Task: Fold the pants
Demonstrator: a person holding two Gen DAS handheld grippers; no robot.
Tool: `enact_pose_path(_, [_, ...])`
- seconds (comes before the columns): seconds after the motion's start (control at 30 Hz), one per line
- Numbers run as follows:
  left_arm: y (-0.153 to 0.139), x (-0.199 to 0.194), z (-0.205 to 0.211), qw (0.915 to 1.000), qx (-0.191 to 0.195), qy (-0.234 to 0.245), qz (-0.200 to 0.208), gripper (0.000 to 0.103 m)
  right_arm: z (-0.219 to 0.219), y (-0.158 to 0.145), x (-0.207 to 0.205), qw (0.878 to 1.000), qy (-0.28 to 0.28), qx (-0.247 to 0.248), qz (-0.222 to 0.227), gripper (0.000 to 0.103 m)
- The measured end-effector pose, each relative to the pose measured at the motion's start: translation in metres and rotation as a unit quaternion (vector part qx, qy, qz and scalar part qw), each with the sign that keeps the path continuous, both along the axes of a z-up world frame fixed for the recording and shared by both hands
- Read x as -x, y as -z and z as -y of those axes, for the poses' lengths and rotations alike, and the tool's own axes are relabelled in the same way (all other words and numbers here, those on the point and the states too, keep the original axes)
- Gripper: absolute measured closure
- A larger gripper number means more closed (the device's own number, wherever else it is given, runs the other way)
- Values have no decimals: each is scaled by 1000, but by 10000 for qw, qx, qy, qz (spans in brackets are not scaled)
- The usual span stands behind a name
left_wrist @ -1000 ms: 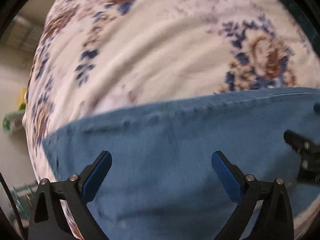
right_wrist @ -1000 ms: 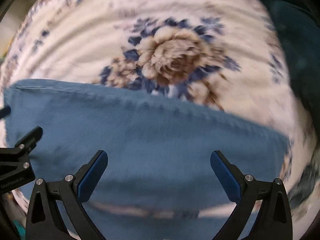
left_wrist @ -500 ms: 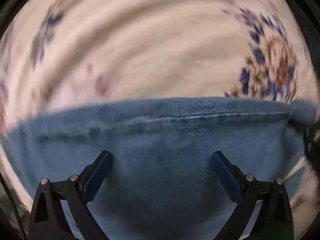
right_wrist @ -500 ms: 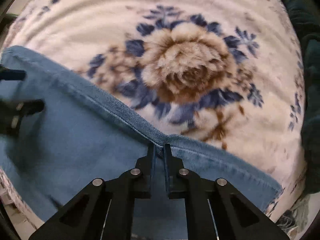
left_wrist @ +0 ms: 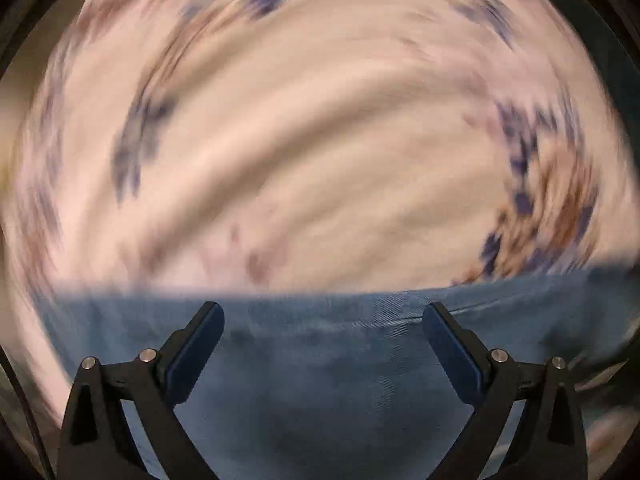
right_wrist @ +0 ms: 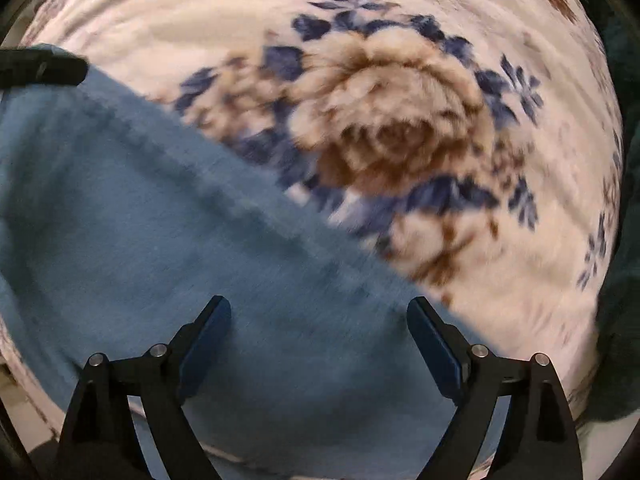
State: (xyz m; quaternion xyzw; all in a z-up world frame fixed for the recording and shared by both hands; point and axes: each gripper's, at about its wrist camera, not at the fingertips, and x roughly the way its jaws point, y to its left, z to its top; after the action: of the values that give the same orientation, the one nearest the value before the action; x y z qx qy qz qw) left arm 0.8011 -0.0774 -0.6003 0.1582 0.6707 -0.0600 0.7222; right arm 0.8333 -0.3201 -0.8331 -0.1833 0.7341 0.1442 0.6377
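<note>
Right gripper (right_wrist: pixel 319 334): we see jaws reopened, off pants (right_wrist: pixel 168 240). Left gripper (left_wrist: pixel 323 340): jaws apart, over pants on blanket (right_wrist: pixel 400 128).

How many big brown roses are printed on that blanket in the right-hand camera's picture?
1 big rose shows clearly on the blanket, just past the jeans edge. More may be hidden under the denim or outside the view.
</note>
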Motion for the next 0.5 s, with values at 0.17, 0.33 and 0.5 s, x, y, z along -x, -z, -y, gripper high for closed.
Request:
enact_pose_path(0.17, [34, 26, 44, 9756, -400, 2126, -377, 1, -2, 22, -44, 9995, 114, -106, -265, 11])
enact_pose_path(0.33, [68, 30, 58, 9581, -378, 2624, -1082, 1, -7, 38, -72, 9983, -27, -117, -567, 11])
enact_pose_path(0.5, [69, 34, 50, 9604, 37, 2532, -1163, 29, -6, 36, -69, 9983, 0, -222, -533, 13])
